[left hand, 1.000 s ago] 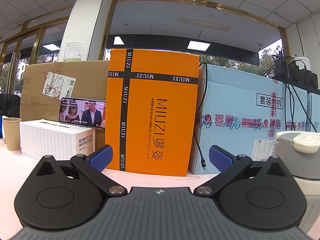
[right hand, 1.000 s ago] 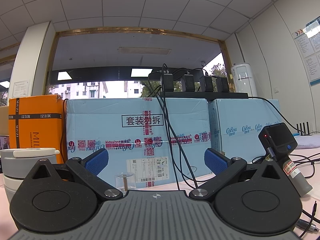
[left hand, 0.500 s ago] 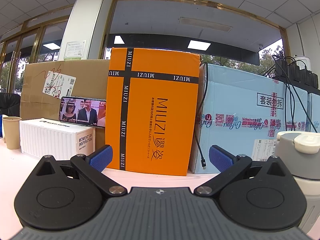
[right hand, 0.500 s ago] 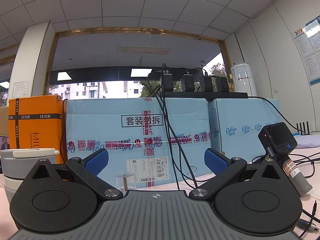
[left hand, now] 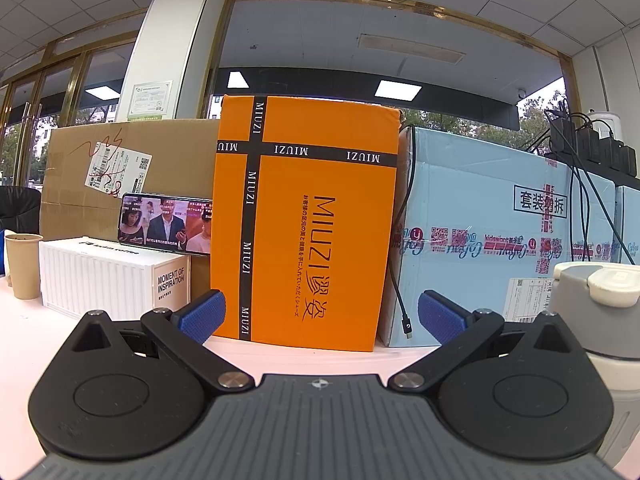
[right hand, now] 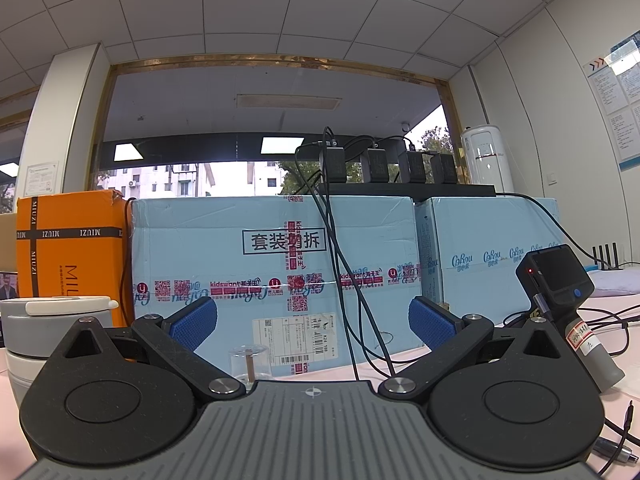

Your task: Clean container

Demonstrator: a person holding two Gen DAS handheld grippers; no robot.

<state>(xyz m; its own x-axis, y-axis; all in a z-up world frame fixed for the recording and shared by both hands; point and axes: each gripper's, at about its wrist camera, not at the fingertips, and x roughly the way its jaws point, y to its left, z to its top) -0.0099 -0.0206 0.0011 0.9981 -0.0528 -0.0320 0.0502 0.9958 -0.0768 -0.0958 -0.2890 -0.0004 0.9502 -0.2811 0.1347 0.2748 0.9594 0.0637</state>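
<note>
Both claws, left gripper (left hand: 320, 316) and right gripper (right hand: 312, 326), are seen spread wide and empty. Between them on the table stands the lidded container (right hand: 48, 320), untouched. It is judged rigid, smooth, possibly slippery; its cylindrical body seems the best hold.

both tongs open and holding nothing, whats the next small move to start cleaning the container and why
Probably swing the left tongs right toward the grey-lidded container. It stands upright at the right edge of the left view, outside the open fingers, with its lid on. The right tongs are also open and empty.
</note>
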